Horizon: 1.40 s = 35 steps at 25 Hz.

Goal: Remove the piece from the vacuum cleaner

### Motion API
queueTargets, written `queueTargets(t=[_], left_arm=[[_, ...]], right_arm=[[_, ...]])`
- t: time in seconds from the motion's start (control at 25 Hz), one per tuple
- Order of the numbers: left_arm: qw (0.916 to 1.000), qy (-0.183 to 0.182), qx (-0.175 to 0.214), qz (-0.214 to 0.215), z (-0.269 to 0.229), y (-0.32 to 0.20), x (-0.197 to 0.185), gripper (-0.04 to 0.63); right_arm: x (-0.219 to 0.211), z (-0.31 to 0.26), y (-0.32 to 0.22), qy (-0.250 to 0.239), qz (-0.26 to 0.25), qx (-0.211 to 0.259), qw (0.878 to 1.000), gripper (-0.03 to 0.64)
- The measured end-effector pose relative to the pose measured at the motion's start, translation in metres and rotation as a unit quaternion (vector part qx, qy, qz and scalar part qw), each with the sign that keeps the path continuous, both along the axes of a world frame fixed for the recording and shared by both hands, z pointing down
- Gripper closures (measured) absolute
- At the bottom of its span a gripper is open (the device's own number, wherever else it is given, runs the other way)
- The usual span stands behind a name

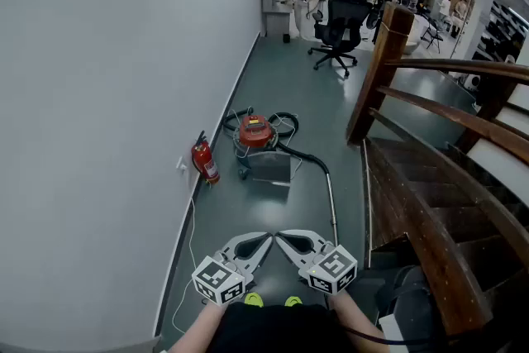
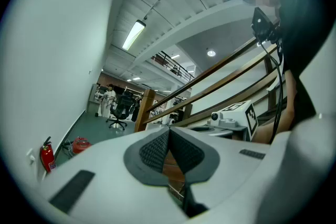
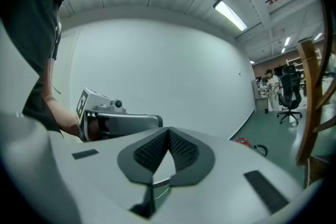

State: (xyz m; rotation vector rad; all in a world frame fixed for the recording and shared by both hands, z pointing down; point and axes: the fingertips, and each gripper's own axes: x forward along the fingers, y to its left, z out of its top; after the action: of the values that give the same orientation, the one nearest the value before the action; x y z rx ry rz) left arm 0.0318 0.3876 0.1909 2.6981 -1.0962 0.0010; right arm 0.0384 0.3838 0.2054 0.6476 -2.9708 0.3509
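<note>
Closest in, at the bottom of the head view, the left gripper (image 1: 266,238) and the right gripper (image 1: 282,237) are held side by side, tips nearly meeting. Each gripper view shows its ribbed pads pressed together with nothing between them, so both are closed and empty. The cubes on them carry only black-and-white square markers, with no words. Below them the toes of yellow-green shoes (image 1: 254,300) stand on the grey floor (image 1: 297,87). The vacuum cleaner (image 1: 255,131), with a red top over a metal drum, stands well ahead on that floor, toward its wall-side edge and short of the foot of the wooden staircase (image 1: 388,45). Its black hose (image 1: 304,155) curls off to the right into a pale wand (image 1: 332,202) that lies along the floor, pointing back towards the person. A red fire extinguisher (image 1: 205,161) stands against the wall (image 1: 99,95) just left of the machine. As far as can be judged, the task has not started: neither gripper is near the vacuum cleaner, everything on it looks attached, and which piece is meant cannot be told from here. The approach, the grip and the pull-off all remain. A yellowish patch on the red top and the label on the extinguisher are too small to read. No brand or other writing is legible.
</note>
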Motion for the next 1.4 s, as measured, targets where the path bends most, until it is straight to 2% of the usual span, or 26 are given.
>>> queueTargets(t=[0.76,1.4], left_arm=[[1.0,0.004,0.0,0.006,-0.001,-0.001,0.003,0.586],[0.9996,-0.013,0.0,0.025,0.003,0.006,-0.008,0.587]], right_arm=[[0.001,-0.003,-0.002,-0.012,0.011,-0.006,1.0,0.603],[-0.012,0.002,0.004,0.005,0.015,-0.009,1.0,0.603]])
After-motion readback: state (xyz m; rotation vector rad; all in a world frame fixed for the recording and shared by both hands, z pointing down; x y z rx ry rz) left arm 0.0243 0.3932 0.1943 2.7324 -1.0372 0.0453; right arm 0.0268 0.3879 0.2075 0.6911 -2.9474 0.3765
